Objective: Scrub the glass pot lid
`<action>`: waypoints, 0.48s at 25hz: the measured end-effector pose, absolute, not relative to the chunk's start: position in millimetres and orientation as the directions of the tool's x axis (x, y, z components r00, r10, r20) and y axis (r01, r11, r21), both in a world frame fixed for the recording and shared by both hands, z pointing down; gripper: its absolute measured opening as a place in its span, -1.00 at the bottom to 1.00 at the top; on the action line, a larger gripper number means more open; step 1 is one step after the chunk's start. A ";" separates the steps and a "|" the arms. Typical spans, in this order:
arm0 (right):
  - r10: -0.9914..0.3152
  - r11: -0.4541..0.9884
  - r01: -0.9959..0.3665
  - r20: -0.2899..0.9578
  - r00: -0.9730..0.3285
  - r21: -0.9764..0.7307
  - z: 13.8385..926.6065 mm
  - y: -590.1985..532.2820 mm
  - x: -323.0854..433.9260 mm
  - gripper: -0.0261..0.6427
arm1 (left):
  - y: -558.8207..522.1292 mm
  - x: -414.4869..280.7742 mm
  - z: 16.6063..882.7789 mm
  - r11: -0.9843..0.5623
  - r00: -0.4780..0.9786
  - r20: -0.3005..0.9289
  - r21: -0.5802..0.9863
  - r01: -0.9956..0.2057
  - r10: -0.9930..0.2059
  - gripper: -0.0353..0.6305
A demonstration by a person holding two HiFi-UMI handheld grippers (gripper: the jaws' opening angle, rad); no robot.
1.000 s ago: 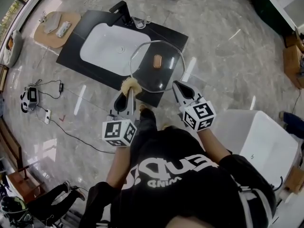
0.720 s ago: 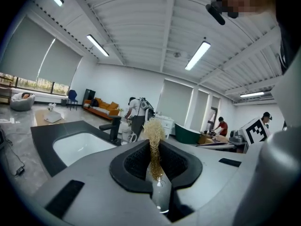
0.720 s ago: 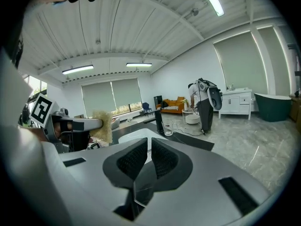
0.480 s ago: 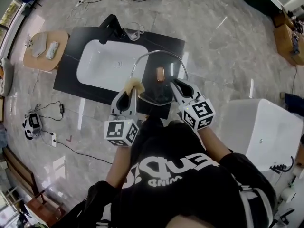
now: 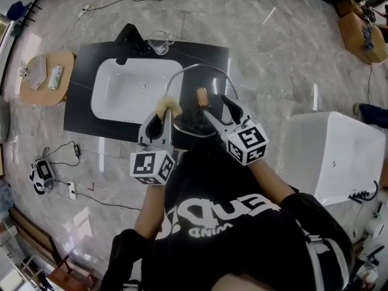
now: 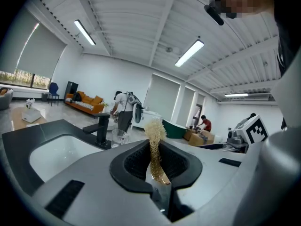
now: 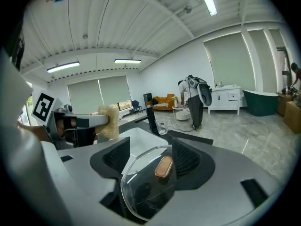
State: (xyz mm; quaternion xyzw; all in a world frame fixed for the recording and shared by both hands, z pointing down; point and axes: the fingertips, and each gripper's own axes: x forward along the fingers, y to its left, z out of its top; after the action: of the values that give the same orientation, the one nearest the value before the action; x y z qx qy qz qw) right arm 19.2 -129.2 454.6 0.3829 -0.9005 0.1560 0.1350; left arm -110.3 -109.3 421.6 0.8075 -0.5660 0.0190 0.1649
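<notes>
Black sink counter (image 5: 200,50): left gripper (image 5: 163,116) clamps scourer (image 5: 168,107), ready to scrub; right gripper (image 5: 215,106), jaws just opened wide, straddles glass lid (image 5: 185,88) without pinching it.

Black T-shirt (image 5: 242,235), white lettering (image 5: 209,214), grey left hand-held gripper (image 5: 162,115) and right hand-held gripper (image 5: 216,106), black-and-white marker cubes (image 5: 151,167)

The glass pot lid (image 5: 189,86) is clear and glossy with a shiny coppery knob (image 5: 202,96), the scrubber (image 5: 168,108) rough and fibrous, the worktop (image 5: 77,102) matt black.

glass lid (image 5: 187,97) 1 | scrubber (image 5: 168,108) 1 | grippers (image 5: 162,116) (image 5: 216,106) 2 | sink (image 5: 115,99) 1 | faucet (image 5: 126,37) 1 | cup (image 5: 159,42) 1
</notes>
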 end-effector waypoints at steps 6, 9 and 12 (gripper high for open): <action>-0.637 0.646 -0.744 0.415 -0.649 -0.172 471.2 -140.1 11.0 -0.20 | -116.5 -111.1 422.7 -0.308 0.362 0.218 0.245 -0.919 -0.906 -0.74; -0.629 0.637 -0.752 0.448 -0.635 -0.171 491.0 -150.5 2.9 -0.20 | -120.0 -112.6 426.8 -0.314 0.369 0.223 0.247 -0.917 -0.902 -0.74; -0.630 0.622 -0.767 0.480 -0.610 -0.158 511.4 -160.7 -1.7 -0.20 | -123.3 -114.5 429.1 -0.323 0.377 0.226 0.242 -0.915 -0.898 -0.74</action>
State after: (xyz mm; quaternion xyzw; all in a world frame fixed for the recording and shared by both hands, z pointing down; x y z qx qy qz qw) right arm -1.7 -160.7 511.4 0.3970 -0.8797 0.1770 0.1929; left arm -114.5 -123.3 429.1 0.8130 -0.5576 0.0250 0.1660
